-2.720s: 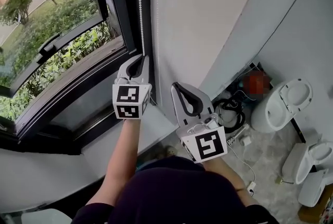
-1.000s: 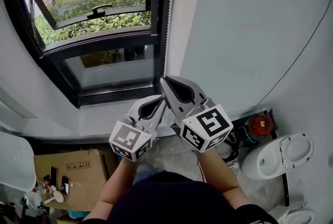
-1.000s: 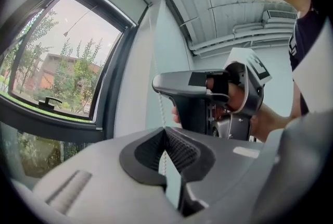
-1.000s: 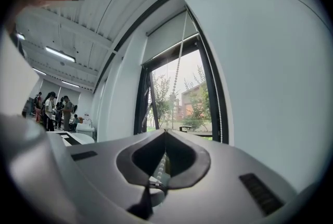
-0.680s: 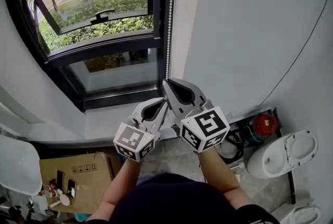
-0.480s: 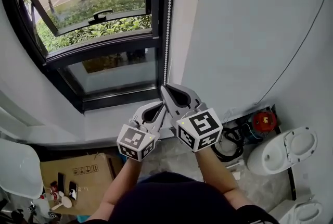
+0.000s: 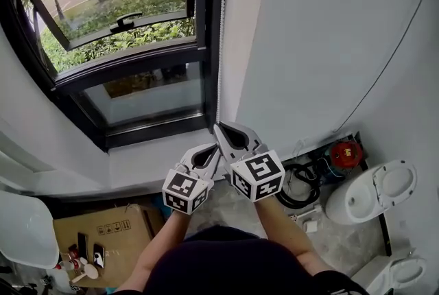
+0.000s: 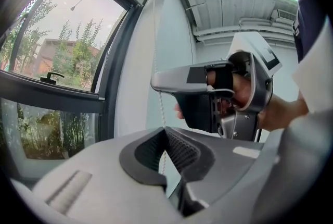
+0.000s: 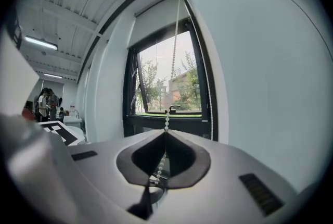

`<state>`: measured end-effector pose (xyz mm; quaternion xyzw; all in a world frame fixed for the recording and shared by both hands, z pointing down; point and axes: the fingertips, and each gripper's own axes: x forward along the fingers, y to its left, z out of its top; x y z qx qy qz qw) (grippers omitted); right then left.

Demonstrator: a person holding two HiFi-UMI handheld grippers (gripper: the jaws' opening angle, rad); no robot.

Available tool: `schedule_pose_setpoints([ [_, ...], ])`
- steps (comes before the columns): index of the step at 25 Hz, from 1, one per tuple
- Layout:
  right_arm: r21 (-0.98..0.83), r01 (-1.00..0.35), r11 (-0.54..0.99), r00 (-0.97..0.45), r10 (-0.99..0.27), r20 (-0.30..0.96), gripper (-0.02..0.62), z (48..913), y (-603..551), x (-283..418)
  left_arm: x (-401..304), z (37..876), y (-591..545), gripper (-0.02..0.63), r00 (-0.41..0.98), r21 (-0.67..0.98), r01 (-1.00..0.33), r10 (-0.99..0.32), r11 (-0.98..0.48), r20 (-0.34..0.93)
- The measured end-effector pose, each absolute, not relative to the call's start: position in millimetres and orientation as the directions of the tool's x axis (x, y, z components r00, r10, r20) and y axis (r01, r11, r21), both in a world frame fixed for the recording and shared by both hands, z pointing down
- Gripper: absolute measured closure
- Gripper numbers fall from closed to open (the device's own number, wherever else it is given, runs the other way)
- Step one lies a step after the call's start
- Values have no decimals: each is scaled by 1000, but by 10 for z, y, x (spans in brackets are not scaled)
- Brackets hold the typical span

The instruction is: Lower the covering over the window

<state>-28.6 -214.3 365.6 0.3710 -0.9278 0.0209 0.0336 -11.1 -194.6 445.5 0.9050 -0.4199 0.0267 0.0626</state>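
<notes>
A white bead chain hangs down the right side of the dark window frame. Both grippers grip it, one over the other, just above the sill. My right gripper is the upper one, shut on the chain, which rises from its jaw tips toward the roller blind rolled high above the glass. My left gripper sits directly under it, shut on the same chain. In the left gripper view, the right gripper hangs just above my left jaw tips.
A grey sill lies under the window, and a plain wall stands to the right. On the floor are a cardboard box, a black cable coil, a red item and white toilet bowls. People stand far back.
Both grippers have come down together along the window frame, still shut on the bead chain, the right one staying just above the left.
</notes>
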Motion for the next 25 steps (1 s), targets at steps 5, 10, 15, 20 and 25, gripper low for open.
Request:
schedule_pose_setpoints([
  [5,-18,-696,718,-714,-689,125,581,3905,-2181,-300,-126,4710,-1965,594,643,91,-765,-748,-638,164],
  [10,-41,-692,720,-715,-677,177,581,4145,-2193,-346,-164,4939,-1965,594,636,93,-768,-739,-634,221],
  [15,-48,-697,715,-704,-670,236,581,4448,-2175,-355,-176,5240,-1923,594,636,125,-766,-717,-630,285],
  [20,-77,-704,706,-693,-659,293,583,4770,-2135,-349,-183,5548,-1846,594,642,165,-760,-684,-629,347],
  [25,-88,-706,703,-685,-645,338,583,5035,-2087,-361,-194,5816,-1788,594,637,180,-759,-658,-626,401],
])
